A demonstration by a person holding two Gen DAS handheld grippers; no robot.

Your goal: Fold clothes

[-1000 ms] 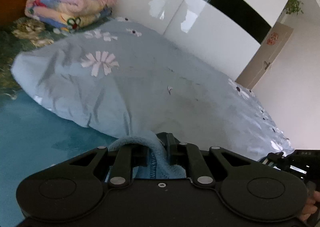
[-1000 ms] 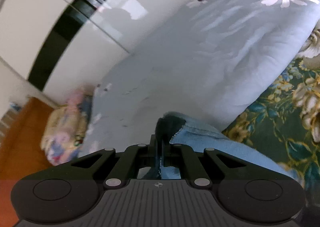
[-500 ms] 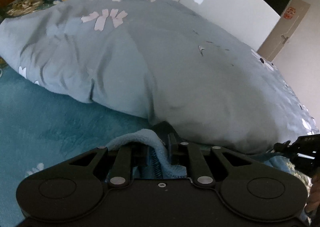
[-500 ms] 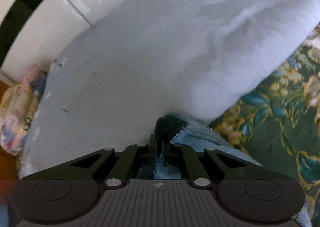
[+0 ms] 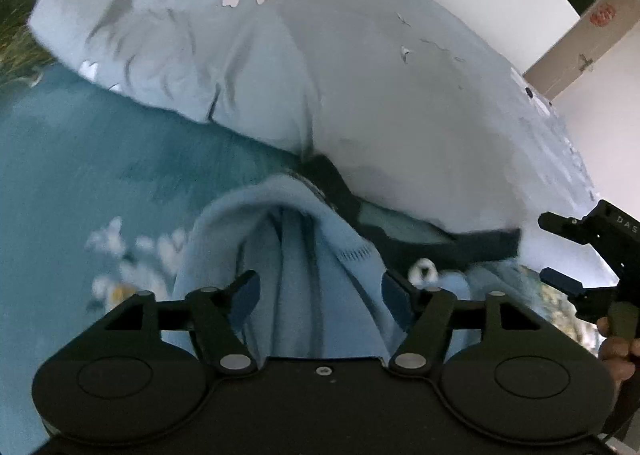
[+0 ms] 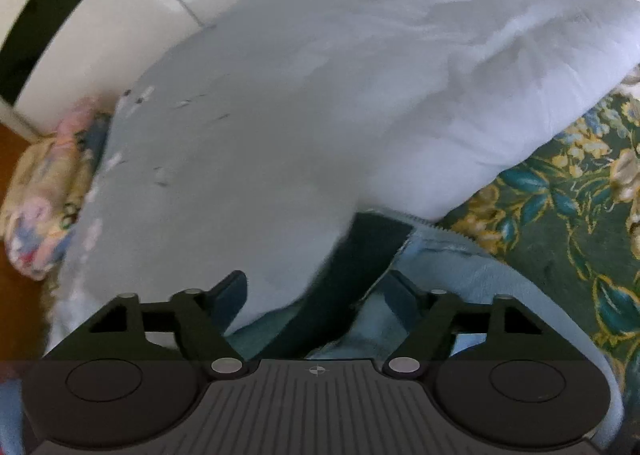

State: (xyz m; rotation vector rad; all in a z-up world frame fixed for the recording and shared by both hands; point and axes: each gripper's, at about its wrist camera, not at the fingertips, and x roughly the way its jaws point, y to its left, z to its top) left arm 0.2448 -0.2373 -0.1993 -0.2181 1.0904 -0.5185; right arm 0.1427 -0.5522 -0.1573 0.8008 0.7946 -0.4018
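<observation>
A light blue fleece garment (image 5: 304,279) with a dark trim band (image 5: 448,243) lies bunched on the bed at the foot of a grey quilt. My left gripper (image 5: 318,287) is open, its fingers spread either side of the garment's folded edge. My right gripper (image 6: 316,295) is open too, with the dark trim (image 6: 360,255) and pale blue cloth (image 6: 452,267) lying loose between its fingers. The right gripper also shows in the left wrist view (image 5: 592,255), at the far right.
A big grey quilt with pink flowers (image 5: 320,67) fills the bed behind the garment. A teal flowered sheet (image 5: 80,183) lies to the left, a green and gold one (image 6: 560,207) to the right. A folded flowered blanket (image 6: 44,191) and white wardrobe doors (image 6: 120,23) stand beyond.
Both grippers have gone from shut on the garment's edge to open, letting it go. Both have dropped lower toward the bed, and the garment now rests bunched against the quilt.
</observation>
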